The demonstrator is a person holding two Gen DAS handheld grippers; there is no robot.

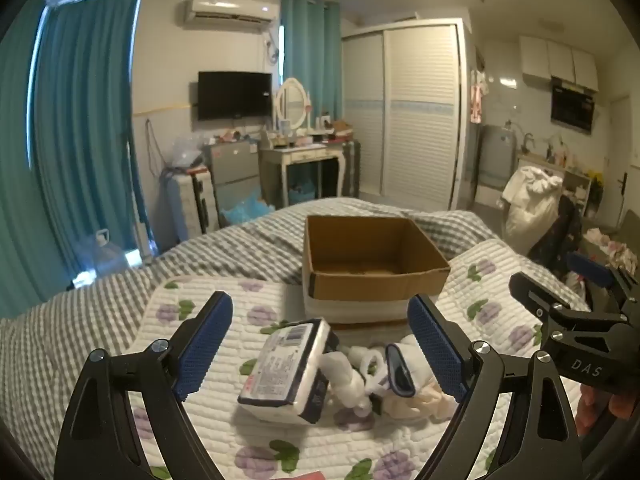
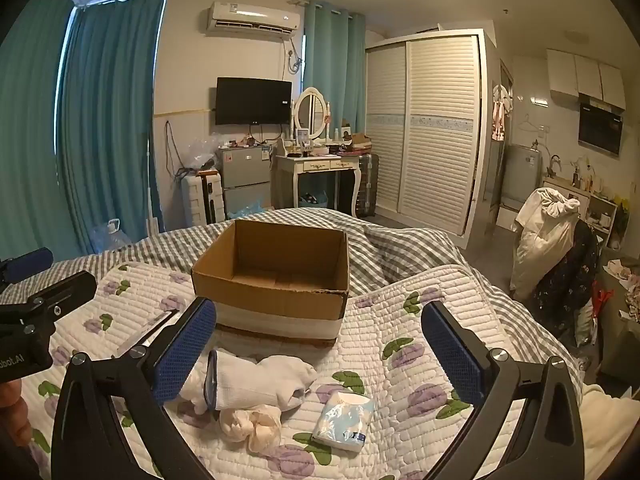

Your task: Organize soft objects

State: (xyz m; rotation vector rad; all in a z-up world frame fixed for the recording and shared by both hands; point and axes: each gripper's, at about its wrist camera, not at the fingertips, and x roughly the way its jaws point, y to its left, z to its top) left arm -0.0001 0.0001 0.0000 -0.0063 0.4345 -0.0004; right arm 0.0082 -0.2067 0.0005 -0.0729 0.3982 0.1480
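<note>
**Soft things wait by the empty box**

We hold our left gripper (image 1: pixel 320 344) spread wide, with nothing in it. Our right gripper (image 2: pixel 320 348) is spread wide and empty too.

The soft things lie on the flowery quilt (image 2: pixel 400 320), near us. The cardboard box (image 2: pixel 276 276) sits just past them, farther away, and it looks empty.

What could go wrong? The wipes pack (image 1: pixel 286 368) leans on the white socks (image 1: pixel 348 380), so we think a nudge could tip it over. The socks and the cream bundle (image 2: pixel 250 426) touch, so one pinch might grab both.

Only the right view shows the small blue tissue pack (image 2: pixel 344 420), lying apart on the right. Only the left view shows the wipes pack whole.
</note>
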